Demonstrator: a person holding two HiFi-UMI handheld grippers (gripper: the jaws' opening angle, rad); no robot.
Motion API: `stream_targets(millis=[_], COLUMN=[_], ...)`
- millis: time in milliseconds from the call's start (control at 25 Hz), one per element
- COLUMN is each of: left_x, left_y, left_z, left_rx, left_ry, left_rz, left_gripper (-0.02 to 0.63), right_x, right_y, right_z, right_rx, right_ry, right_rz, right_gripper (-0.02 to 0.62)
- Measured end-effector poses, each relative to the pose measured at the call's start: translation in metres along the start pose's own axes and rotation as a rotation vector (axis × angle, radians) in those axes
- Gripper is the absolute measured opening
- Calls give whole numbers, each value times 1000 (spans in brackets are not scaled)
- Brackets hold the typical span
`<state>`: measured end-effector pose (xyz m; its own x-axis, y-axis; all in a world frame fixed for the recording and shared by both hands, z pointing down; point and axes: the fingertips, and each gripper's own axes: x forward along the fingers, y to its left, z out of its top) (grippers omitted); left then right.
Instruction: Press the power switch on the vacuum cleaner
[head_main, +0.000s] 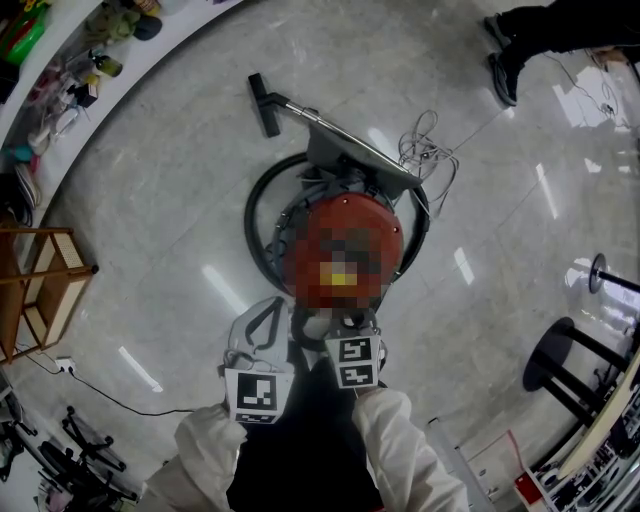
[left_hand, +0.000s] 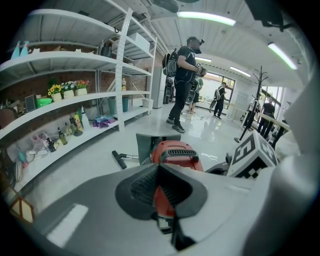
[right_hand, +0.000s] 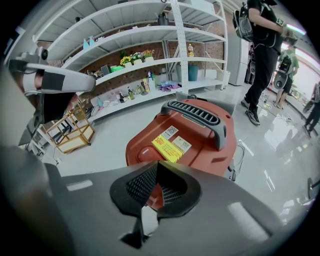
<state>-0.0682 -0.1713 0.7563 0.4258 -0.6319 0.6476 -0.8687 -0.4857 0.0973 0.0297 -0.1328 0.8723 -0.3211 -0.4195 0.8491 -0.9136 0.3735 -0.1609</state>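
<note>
A red canister vacuum cleaner stands on the pale floor just ahead of me, with a black handle and a yellow sticker on top. A round red button sits on its near end. My right gripper is shut and empty, its tips hovering just above that near end, beside the button; the head view shows this right gripper at the vacuum's near edge. My left gripper is shut and empty too. It is held lower and to the left, pointing at the vacuum.
A black hose loops around the vacuum's left side. Its wand ends in a floor nozzle beyond. A loose cable lies to the right. A wooden rack and stocked shelves stand left. A person stands farther off.
</note>
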Motion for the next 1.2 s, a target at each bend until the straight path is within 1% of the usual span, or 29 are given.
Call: stream_targets(millis=[120,320,600,840,1000,1200], left_x=[-1,-2,-8,-17,-25,-42], left_y=[-1,-3,-1,0,-7,-19], left_z=[2,4,4,19,34,47], left_rx=[-1,-1,12,23,27,34], left_ry=[0,-7,-5,-28,-58,-72], left_rz=[-3,-2,9,26,27,24], left_gripper=[0,0,0,0,0,0], right_x=[0,-1,-13,-35,-55,-84], right_y=[1,-3,-6,-13,-18,-22], right_z=[1,-1,-1,9,20,33], right_rx=[7,54,59,72,70,70], right_ry=[7,15,8,-25,-57,-93], right_rz=[6,12,-2,-22,-36,-59], right_gripper=[0,0,0,0,0,0])
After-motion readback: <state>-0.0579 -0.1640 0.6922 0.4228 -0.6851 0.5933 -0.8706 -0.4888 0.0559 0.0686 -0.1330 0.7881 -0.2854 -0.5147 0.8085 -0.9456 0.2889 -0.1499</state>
